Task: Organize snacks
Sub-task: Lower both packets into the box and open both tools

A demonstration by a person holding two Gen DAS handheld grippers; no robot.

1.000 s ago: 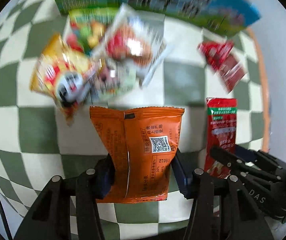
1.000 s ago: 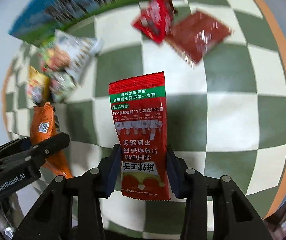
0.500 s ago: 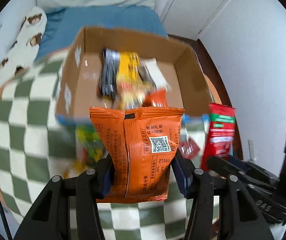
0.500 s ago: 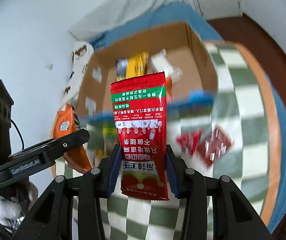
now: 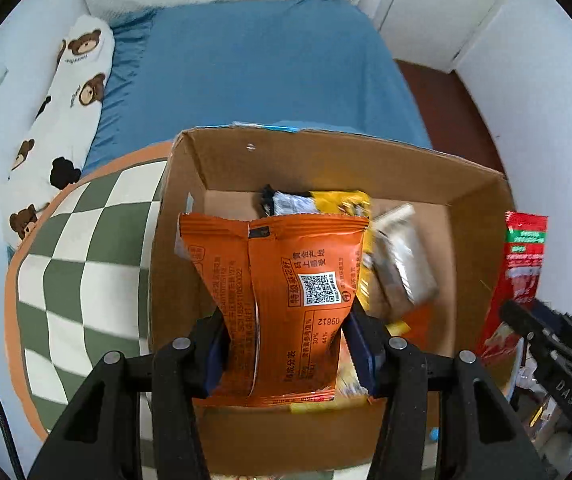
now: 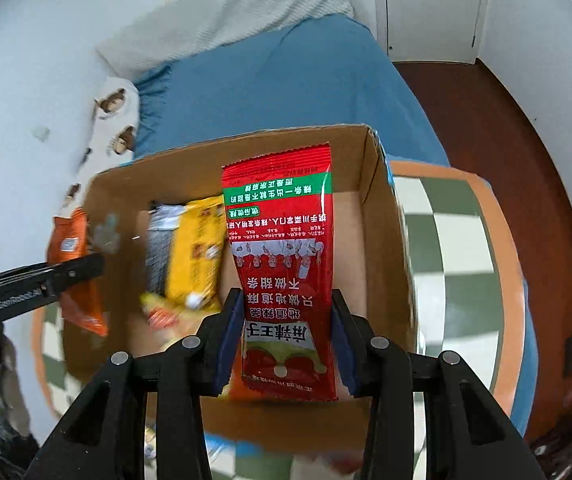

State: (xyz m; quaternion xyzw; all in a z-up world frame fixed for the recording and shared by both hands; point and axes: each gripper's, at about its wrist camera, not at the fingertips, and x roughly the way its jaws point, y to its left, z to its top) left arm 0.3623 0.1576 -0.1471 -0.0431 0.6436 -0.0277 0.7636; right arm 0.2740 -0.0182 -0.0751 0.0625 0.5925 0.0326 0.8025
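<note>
Cardboard box [image 5: 478,188] holding yellow packet [image 6: 196,256] and others, my left gripper [image 5: 286,344] clenching orange packet [image 5: 286,300] above it, right gripper [image 6: 286,336] clenching red packet [image 6: 282,264], both now nearer the box than before

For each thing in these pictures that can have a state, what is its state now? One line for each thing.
Left gripper: shut on the orange packet.
Orange packet: held upright over the cardboard box.
Right gripper: shut on the red packet.
Red packet: held upright over the box.
Cardboard box: open at the top, several snacks inside.
Yellow packet: lying inside the box.
</note>
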